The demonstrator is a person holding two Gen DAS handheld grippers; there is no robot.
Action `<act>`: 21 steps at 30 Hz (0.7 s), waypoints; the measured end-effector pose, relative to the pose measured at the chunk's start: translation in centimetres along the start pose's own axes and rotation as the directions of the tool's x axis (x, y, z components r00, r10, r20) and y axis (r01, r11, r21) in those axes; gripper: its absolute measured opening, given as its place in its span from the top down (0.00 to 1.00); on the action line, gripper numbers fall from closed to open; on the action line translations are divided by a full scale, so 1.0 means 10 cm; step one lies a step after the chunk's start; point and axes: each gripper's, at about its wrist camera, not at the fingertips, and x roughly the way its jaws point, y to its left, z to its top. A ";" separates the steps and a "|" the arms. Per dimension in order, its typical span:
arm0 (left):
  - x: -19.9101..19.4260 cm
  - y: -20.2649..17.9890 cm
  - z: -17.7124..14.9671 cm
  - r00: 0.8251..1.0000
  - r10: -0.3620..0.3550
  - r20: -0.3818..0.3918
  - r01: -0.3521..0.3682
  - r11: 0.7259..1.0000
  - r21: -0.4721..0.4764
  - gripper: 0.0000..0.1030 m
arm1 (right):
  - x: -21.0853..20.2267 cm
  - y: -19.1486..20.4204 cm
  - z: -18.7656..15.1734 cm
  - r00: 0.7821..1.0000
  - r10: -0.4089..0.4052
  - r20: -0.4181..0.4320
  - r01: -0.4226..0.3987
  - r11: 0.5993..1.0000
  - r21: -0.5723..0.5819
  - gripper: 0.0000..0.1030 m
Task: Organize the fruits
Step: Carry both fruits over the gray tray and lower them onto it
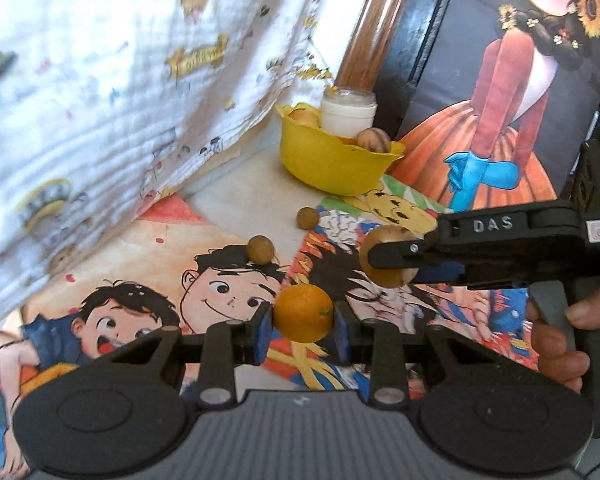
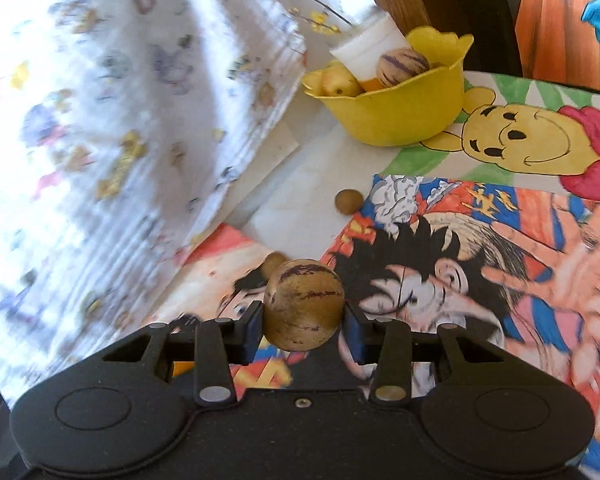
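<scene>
Nearest the left wrist camera, the left hand-held gripper (image 1: pixel 303 322) was clamped on a small orange (image 1: pixel 303 313), its blue pads (image 1: pixel 262 330) pressed against both sides of the fruit above the cartoon drawings (image 1: pixel 148 280) covering the bench. Nearest the right wrist camera, the right hand-held gripper (image 2: pixel 303 322) gripped a tan, purple-streaked pepino melon (image 2: pixel 303 305) in the same way. From the left view, the right hand-held gripper reached in level from the right side with that melon (image 1: pixel 386 258) at its tip, and the person's fingers (image 1: pixel 560 348) wrapped its grey handle.

Toward the far edge of the bench stood a yellow bowl (image 2: pixel 400 110) with a scalloped rim. It held a second striped pepino melon (image 2: pixel 404 66), a yellow fruit (image 2: pixel 340 82), something orange that was mostly hidden, and a white jar (image 1: pixel 348 112).

Two small brown round fruits, possibly longans, lay loose on the bench between the bowl and the grippers: one (image 1: pixel 308 218) nearer the bowl, the other (image 1: pixel 261 249) on a drawing. A white printed cloth (image 1: pixel 100 100) hung along the left side.
</scene>
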 end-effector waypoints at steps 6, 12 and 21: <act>-0.47 -0.16 -0.07 0.999 -0.014 0.035 0.013 1.000 0.009 0.66 | -0.58 0.24 -0.26 0.999 0.023 0.037 -0.021 0.999 -0.043 0.57; -0.94 -0.31 -0.18 0.997 -0.026 0.069 0.023 0.999 0.036 0.66 | -1.13 0.49 -0.61 0.996 0.052 0.077 -0.045 0.995 -0.089 0.57; -1.34 -0.53 -0.47 0.995 -0.064 0.078 0.058 0.996 0.070 0.66 | -1.66 0.55 -1.21 0.992 0.081 0.101 -0.070 0.992 -0.101 0.57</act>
